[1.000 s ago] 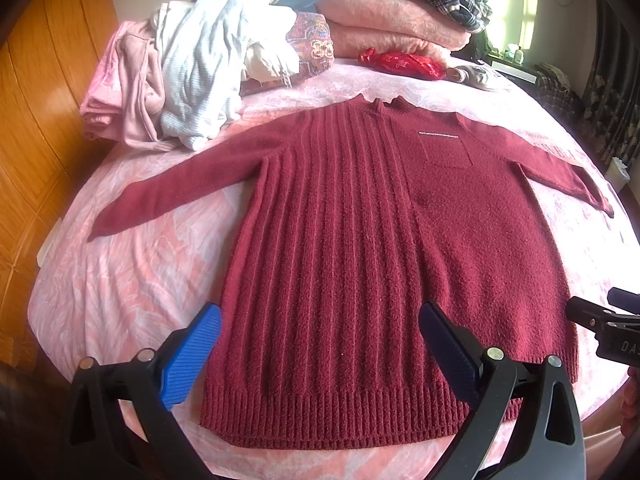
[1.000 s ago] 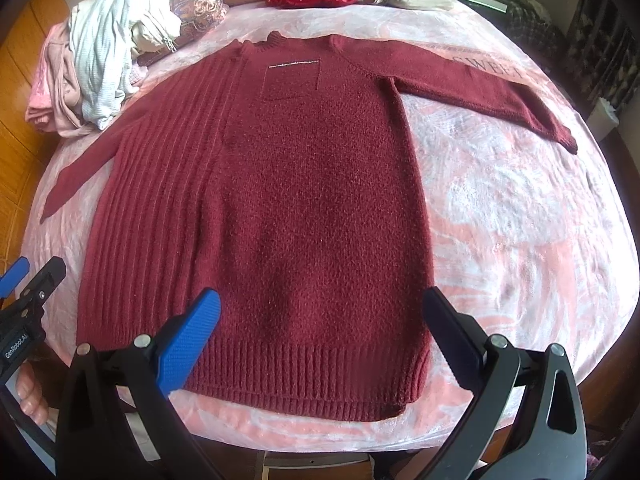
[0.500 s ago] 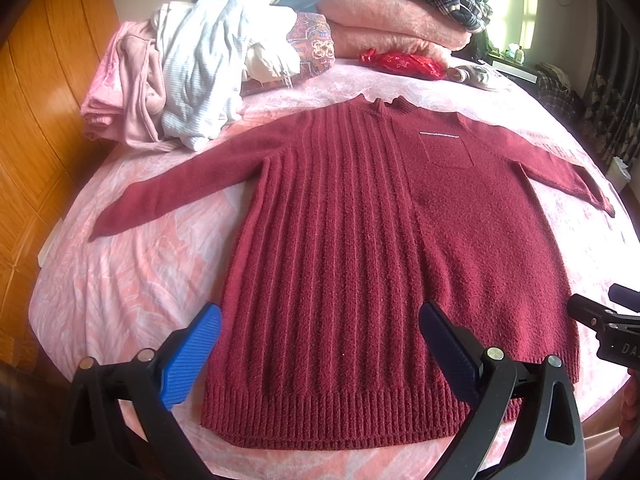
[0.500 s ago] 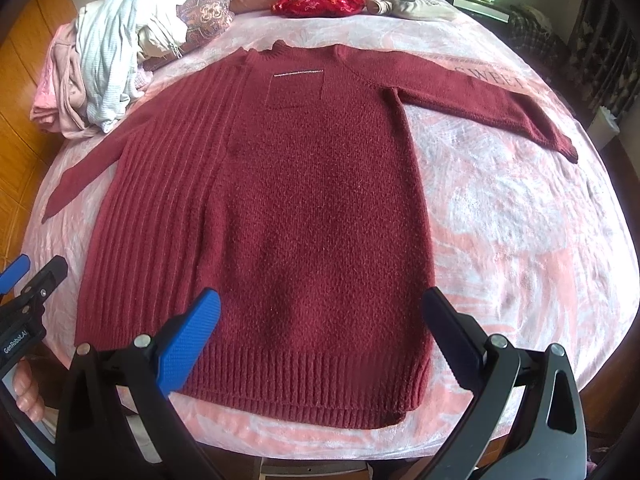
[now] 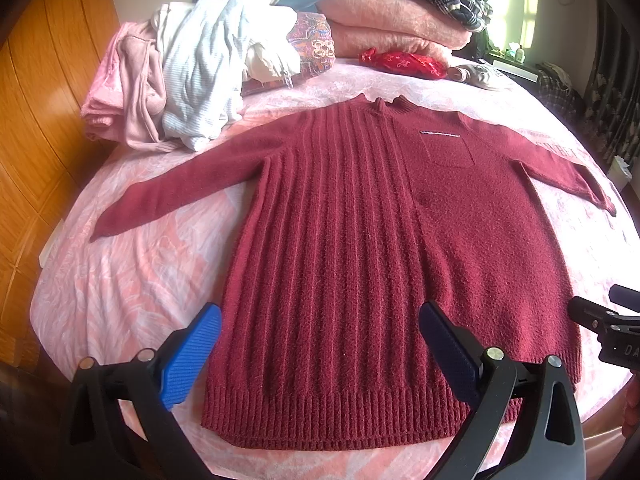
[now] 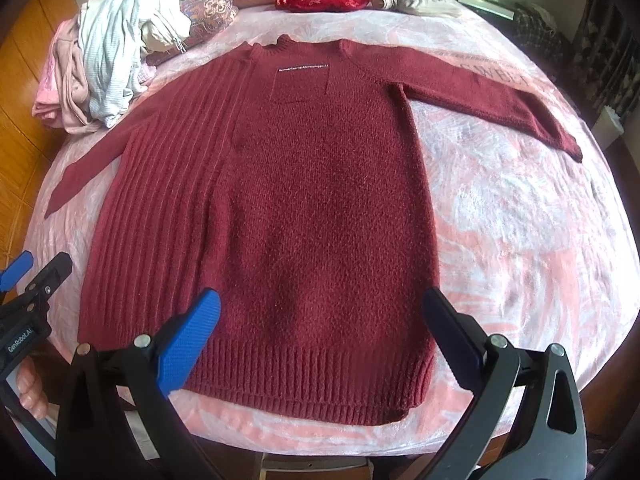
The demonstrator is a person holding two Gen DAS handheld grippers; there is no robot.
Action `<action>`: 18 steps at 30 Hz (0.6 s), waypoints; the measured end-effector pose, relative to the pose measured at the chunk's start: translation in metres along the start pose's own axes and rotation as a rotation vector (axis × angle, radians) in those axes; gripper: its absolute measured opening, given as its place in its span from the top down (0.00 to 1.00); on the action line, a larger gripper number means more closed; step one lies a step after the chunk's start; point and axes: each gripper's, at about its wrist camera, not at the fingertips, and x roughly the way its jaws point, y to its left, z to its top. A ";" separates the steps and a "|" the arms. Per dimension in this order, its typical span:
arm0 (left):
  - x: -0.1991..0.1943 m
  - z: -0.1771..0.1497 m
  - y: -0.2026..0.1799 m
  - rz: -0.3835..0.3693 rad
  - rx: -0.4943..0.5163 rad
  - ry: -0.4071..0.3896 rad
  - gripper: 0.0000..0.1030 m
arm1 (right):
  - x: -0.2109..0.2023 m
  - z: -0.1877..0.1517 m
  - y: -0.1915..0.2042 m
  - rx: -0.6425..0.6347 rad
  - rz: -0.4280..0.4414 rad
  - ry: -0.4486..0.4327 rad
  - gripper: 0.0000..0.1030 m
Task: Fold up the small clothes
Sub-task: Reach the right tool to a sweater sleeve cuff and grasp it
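Both grippers hang over the near edge of the bed with fingers spread wide and nothing in them — the left gripper (image 5: pixel 320 344) and right gripper (image 6: pixel 320 328), each with ridged blue pads. The maroon knit sweater (image 5: pixel 360 248) lies flat on the pink bedspread (image 5: pixel 128 280), sleeves out, ribbed hem nearest, half ribbed, half nubbly. Behind it — a rumpled clothes pile (image 5: pixel 192 92) and folded fuzzy pink blankets (image 5: pixel 384 20).

The dark red knit sweater (image 5: pixel 360 248) lies flat, front up, on the pink bedspread (image 5: pixel 132 280), both sleeves spread wide, ribbed hem at the bedspread's near edge, collar pointing away.
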 end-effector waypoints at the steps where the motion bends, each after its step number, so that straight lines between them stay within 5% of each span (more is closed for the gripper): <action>1: 0.000 0.000 0.000 0.001 0.000 0.000 0.04 | 0.000 0.000 0.000 -0.003 0.004 0.000 0.03; 11: 0.010 0.008 -0.005 0.005 -0.024 0.028 0.04 | 0.011 0.010 -0.017 0.013 -0.014 0.023 0.03; 18: 0.038 0.048 -0.052 -0.032 -0.002 0.036 0.04 | 0.015 0.056 -0.106 0.236 -0.070 -0.064 0.03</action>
